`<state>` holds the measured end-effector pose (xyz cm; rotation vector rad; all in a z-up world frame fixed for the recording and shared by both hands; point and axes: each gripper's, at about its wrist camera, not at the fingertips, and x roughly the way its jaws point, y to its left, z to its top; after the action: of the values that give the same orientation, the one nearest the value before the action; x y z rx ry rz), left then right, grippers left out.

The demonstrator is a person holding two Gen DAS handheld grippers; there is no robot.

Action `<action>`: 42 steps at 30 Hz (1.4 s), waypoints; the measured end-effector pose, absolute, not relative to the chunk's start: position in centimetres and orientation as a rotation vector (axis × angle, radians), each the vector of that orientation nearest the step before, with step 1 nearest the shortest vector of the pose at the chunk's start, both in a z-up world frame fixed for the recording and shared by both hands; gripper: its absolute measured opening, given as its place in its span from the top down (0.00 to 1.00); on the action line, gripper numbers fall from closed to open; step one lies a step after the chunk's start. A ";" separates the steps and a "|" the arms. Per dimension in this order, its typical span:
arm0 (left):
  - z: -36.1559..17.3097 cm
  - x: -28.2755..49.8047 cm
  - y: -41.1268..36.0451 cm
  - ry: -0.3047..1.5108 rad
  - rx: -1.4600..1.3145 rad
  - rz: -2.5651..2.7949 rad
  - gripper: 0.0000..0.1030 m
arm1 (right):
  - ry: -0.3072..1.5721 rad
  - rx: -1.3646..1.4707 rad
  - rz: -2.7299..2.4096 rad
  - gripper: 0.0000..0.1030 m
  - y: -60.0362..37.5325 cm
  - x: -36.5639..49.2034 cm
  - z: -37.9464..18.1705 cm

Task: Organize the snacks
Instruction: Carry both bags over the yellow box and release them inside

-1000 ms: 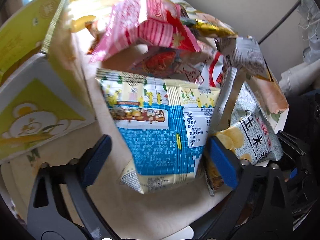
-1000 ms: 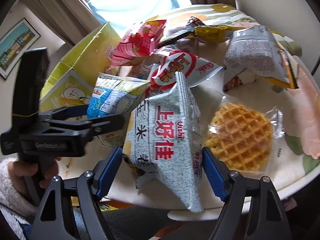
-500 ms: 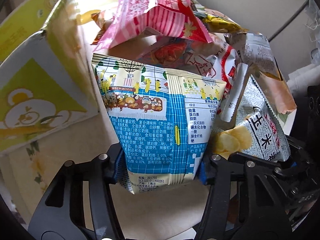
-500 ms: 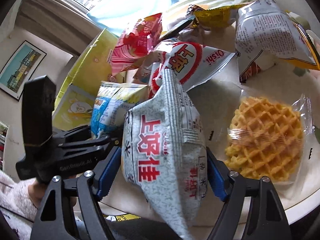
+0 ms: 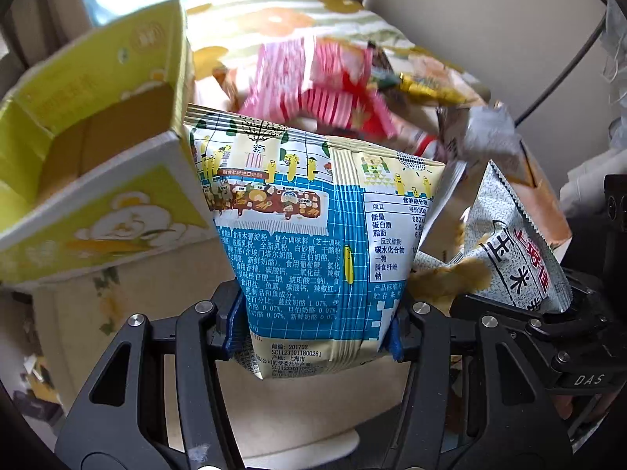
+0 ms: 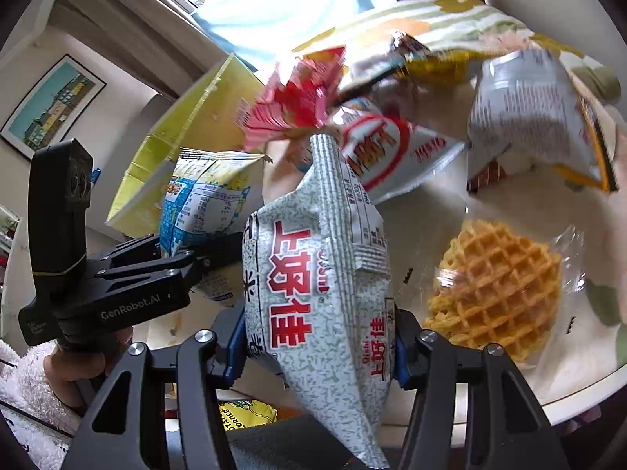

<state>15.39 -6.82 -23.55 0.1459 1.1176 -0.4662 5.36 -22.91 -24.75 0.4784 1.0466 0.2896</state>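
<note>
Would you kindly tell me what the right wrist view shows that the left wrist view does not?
Only the right wrist view shows the wrapped waffle, the framed picture and the hand gripping the left tool. Only the left wrist view shows the inside of the yellow box. Both show the blue bag in the left tool and the grey bag in the right tool.

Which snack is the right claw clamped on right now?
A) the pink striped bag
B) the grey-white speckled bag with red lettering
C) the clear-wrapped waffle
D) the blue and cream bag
B: in the right wrist view the right claw has its blue pads pressing both sides of the grey-white speckled bag, while the waffle lies apart on the table.
</note>
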 end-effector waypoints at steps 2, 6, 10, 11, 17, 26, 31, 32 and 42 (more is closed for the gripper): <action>-22.0 15.2 -6.7 1.095 0.121 -0.457 0.51 | 1.026 0.467 0.296 0.49 -23.2 4.7 -23.6; -18.2 15.1 -6.6 0.999 0.105 -0.428 0.51 | 0.986 0.425 0.295 0.49 -23.5 5.1 -20.8; -14.4 15.4 -6.2 0.911 0.081 -0.375 0.51 | 0.937 0.363 0.321 0.49 -23.3 6.5 -17.4; -13.6 15.6 -5.9 0.900 0.073 -0.366 0.51 | 0.926 0.346 0.330 0.49 -23.2 6.9 -16.8; -9.8 17.5 -3.1 0.834 0.027 -0.285 0.51 | 0.858 0.240 0.410 0.49 -21.2 10.3 -12.7; -7.6 21.9 4.5 0.823 -0.006 -0.210 0.51 | 0.816 0.116 0.491 0.49 -14.5 16.3 -9.4; -8.8 25.5 9.4 0.867 -0.033 -0.177 0.51 | 0.833 0.128 0.498 0.49 -10.6 20.0 -9.8; -9.3 26.4 10.4 0.883 -0.039 -0.172 0.51 | 0.838 0.135 0.499 0.49 -9.8 20.5 -9.8; -16.8 34.1 15.8 1.092 -0.065 -0.159 0.51 | 0.941 0.216 0.423 0.49 -5.2 25.8 -13.5</action>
<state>34.05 15.79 -16.80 -0.0649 1.0917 -0.1586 25.77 -5.16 -13.49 0.2164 0.9408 0.4233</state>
